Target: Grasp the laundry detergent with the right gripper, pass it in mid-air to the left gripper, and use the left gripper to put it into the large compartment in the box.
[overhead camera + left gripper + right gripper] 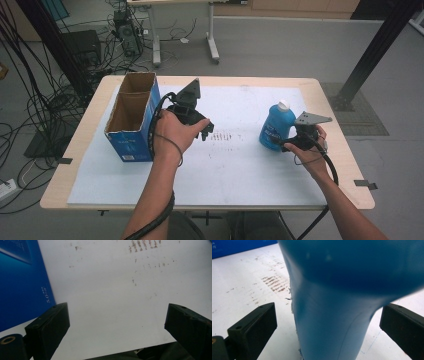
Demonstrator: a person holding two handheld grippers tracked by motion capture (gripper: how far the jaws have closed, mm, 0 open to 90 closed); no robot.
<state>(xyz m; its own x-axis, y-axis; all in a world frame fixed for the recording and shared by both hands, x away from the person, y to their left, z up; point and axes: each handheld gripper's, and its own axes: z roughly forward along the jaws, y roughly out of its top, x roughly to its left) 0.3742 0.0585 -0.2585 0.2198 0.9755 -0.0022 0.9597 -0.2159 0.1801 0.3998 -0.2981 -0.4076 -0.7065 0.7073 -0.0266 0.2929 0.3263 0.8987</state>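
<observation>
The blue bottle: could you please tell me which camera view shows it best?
The high view: the whole blue bottle shows with its white cap, upright beside the right gripper. The right gripper view has its body close up, between open jaws. The left gripper view faces the white mat and blue box.

A blue bottle [276, 127] with a white cap stands up on the white sheet [240, 170], near the right edge and about halfway between the front and back edges. It has a pale label on its side. In the right gripper view the bottle [342, 315] is very close and sits between the two black jaws, with a gap on each side. A blue box [134, 120] stands near the left edge, toward the back. Its top is open and it looks brown inside, with two parts.
</observation>
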